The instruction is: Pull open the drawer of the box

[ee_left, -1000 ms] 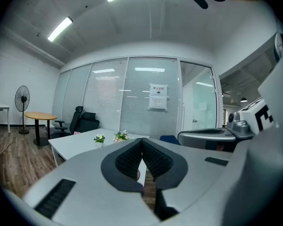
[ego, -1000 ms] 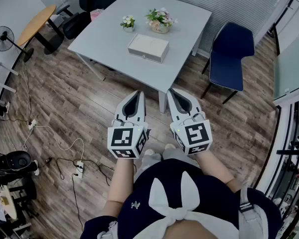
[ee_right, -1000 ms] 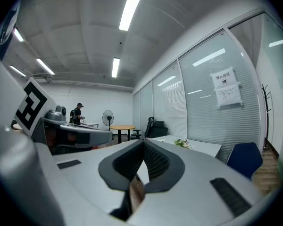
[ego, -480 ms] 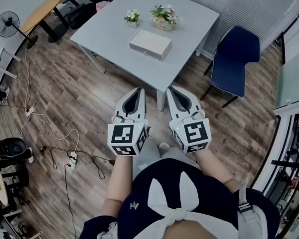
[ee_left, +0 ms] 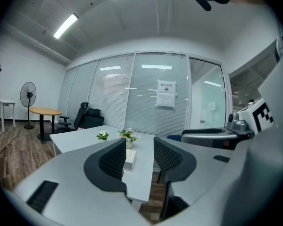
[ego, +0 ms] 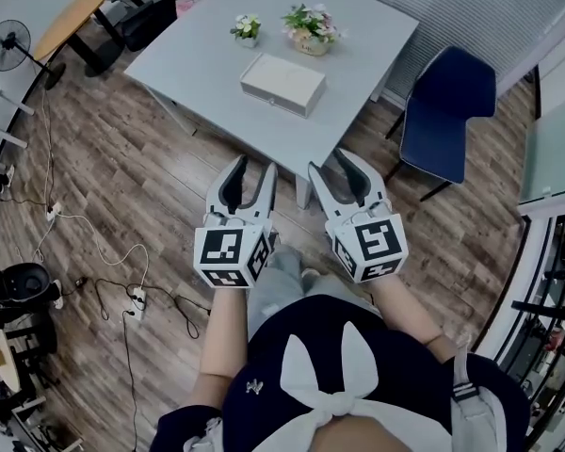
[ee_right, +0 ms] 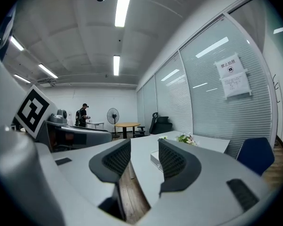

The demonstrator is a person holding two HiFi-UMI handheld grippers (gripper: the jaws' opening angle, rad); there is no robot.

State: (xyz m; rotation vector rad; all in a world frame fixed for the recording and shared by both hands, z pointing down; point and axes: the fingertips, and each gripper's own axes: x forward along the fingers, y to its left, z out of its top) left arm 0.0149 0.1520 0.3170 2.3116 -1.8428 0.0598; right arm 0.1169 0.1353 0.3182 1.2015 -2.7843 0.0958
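Head camera looks steeply down; all three views share the box (ego: pixel 282 85).

A white box (ego: pixel 282 84) is seen lying on the grey bench (ego: pixel 198 64), and a small flower pot (ego: pixel 246 29) and a larger flower pot (ego: pixel 310 32) are set just behind it. The left claw (ego: pixel 252 168) and the right claw (ego: pixel 331 163) are held side by side over the wooden floor (ego: pixel 122 177), short of the bench's near corner and well apart from the box. Their jaws have just been opening and stand apart, and nothing is gripped between them. A blue chair (ego: pixel 449 111) is placed at the bench's right side.
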